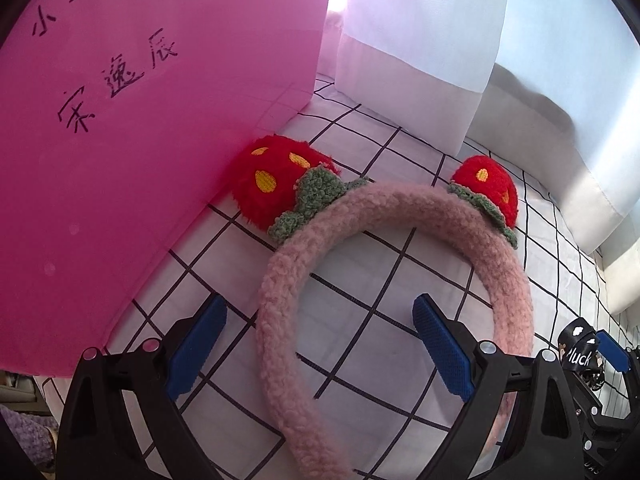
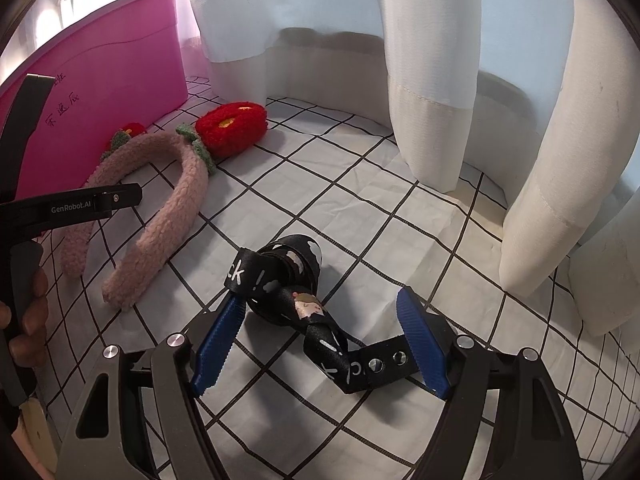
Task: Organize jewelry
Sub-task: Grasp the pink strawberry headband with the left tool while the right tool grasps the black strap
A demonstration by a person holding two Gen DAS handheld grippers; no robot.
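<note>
nearest in the left wrist view, the left gripper (image 1: 316, 344) is seen with its blue ribbed pads spread wide, one side of a fluffy pink fabric-covered headband (image 1: 394, 216) lying between them without being touched. the headband is laid flat on a white cloth with a black grid pattern (image 1: 360, 144), and two plush red strawberry ornaments with yellow spots and green knitted leaves (image 1: 276, 180) are fixed along its arch. the larger-looking strawberry is pressed close to the side of a bright pink plastic bin (image 1: 160, 80) on which black handwritten characters are marked. behind, long white curtains (image 1: 420, 32) are hung down to the cloth. in the right wrist view, the right gripper (image 2: 320, 340) is likewise held wide apart, and a knotted black printed ribbon strap with white lettering and metal snap studs (image 2: 296, 280) is lying on the cloth between its blue pads, just beside the left-hand pad; whether that pad is touched cannot be told. farther off to the left, the headband (image 2: 176, 216) is seen beside the pink bin (image 2: 112, 80), with the left gripper's black body held over it. white curtain (image 2: 432, 80) folds are seen at the back.
</note>
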